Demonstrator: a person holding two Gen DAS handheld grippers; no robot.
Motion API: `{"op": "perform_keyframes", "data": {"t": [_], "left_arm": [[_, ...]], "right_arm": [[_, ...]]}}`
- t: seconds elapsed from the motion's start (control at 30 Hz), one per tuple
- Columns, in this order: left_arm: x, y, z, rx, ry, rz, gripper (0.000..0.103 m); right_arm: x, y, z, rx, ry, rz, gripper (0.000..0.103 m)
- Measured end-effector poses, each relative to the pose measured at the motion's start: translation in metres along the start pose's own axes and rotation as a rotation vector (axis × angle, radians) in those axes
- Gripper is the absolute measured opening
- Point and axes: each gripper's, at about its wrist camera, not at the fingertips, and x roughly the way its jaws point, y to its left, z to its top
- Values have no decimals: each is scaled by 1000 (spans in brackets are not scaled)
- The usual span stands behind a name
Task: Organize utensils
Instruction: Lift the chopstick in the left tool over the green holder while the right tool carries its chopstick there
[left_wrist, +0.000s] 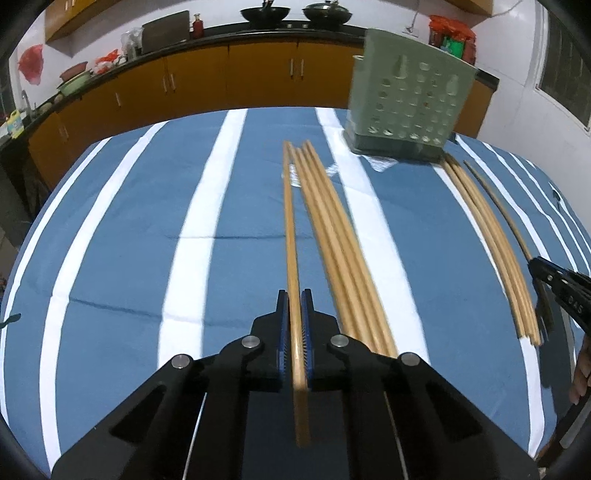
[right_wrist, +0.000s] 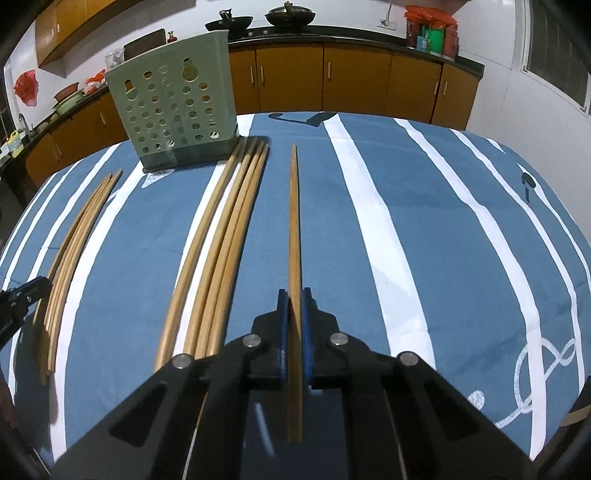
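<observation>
Between our left gripper (left_wrist: 294, 295) pads, one chopstick (left_wrist: 291, 236) pinched; right gripper (right_wrist: 294, 295) pinches another chopstick (right_wrist: 294, 221). Both shafts run straight ahead; green holder (left_wrist: 408, 96) stands beyond, upright, nearer neither hand clearly

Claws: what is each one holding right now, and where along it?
Left claw and right claw each pinch one chopstick near its thick end.

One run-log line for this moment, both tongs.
left tongs: shut on chopstick | right tongs: shut on chopstick | holder: upright on cloth | loose chopsticks: on cloth
</observation>
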Motion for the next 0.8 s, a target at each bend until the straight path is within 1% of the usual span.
{"op": "perform_keyframes", "data": {"t": [0.17, 0.3, 0.63, 0.8], "left_arm": [[11, 14, 13, -23, -7, 28, 8], [14, 17, 17, -25, -20, 43, 8], [9, 14, 9, -19, -26, 42, 8], [7, 10, 7, -1, -21, 43, 7]], "right_arm": [[12, -1, 15, 5, -5, -3, 8], [20, -3, 23, 6, -22, -5, 8], [14, -6, 12, -3, -28, -5, 9], [10, -8, 11, 3, -24, 13, 8]]}}
